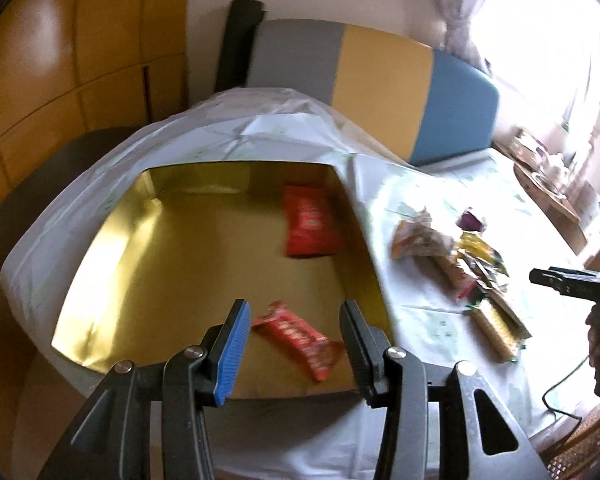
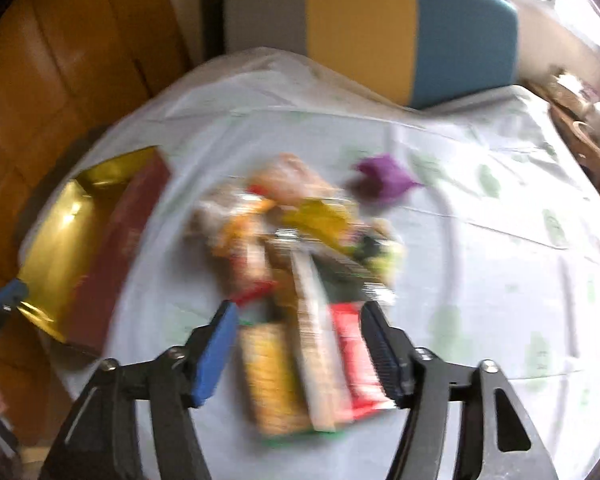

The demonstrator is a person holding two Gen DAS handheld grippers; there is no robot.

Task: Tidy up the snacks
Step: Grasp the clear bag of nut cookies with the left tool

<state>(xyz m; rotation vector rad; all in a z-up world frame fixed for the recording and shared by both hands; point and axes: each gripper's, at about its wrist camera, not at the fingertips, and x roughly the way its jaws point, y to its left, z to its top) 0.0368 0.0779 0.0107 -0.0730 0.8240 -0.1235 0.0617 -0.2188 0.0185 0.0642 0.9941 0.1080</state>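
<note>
A gold-lined box (image 1: 148, 248) stands on the white-clothed table; it also shows at the left of the right wrist view (image 2: 60, 240). Two red snack packets lie in it, one at the back (image 1: 310, 226), one at the front (image 1: 300, 338). My left gripper (image 1: 296, 344) is open above the front red packet, not touching it. A pile of mixed snack packets (image 1: 460, 264) lies right of the box. My right gripper (image 2: 300, 344) is open over the near end of this pile (image 2: 300, 272), above a yellow packet (image 2: 270, 380) and a red packet (image 2: 358, 364). The right view is blurred.
A purple packet (image 2: 382, 178) lies beyond the pile. A grey, yellow and blue chair back (image 1: 380, 80) stands behind the table. A wooden tray with cups (image 1: 548, 176) sits at the far right. Orange wooden floor (image 1: 40, 80) is at the left.
</note>
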